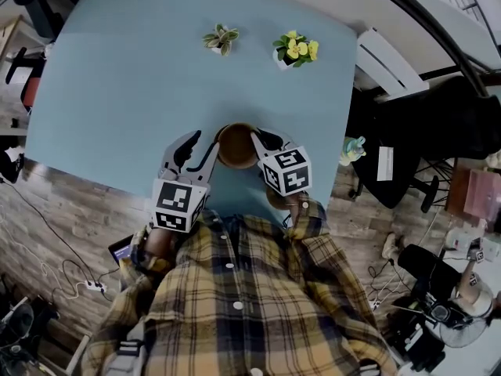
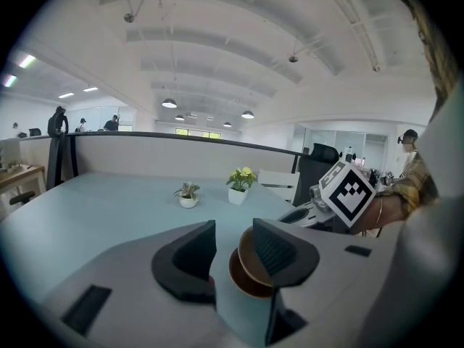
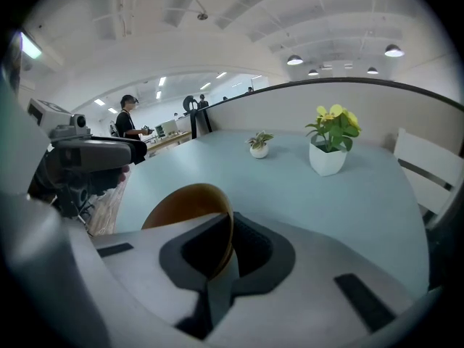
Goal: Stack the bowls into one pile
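Right gripper (image 3: 228, 249): jaws pressed together on the rim of the held bowl (image 3: 185, 205), a tan-brown bowl. It is tilted, its open side facing left in the right gripper view.

Left gripper (image 2: 233, 249): jaws spread, nothing pinched. In its view the held bowl (image 2: 246, 260) shows just past the right-hand jaw, leaning over a darker lower bowl (image 2: 249, 286) that sits on the pale blue surface (image 2: 109, 209). Can't tell whether the two bowls touch.

Head view: the bowls read as one brown round, the held bowl (image 1: 236, 145), at lower centre of the surface (image 1: 141, 92) near its bottom edge. The left gripper (image 1: 200, 149) is just beside it on the left. The right gripper (image 1: 258, 139) is at its right rim.

The green plant (image 1: 221, 37) and the yellow-flowered plant (image 1: 296, 49) are in small white pots at the top centre, well apart from the bowls. The person's plaid shirt (image 1: 243, 296) fills the bottom of the frame.

In the left gripper view the right gripper's marker cube (image 2: 348, 191) is at right of centre.
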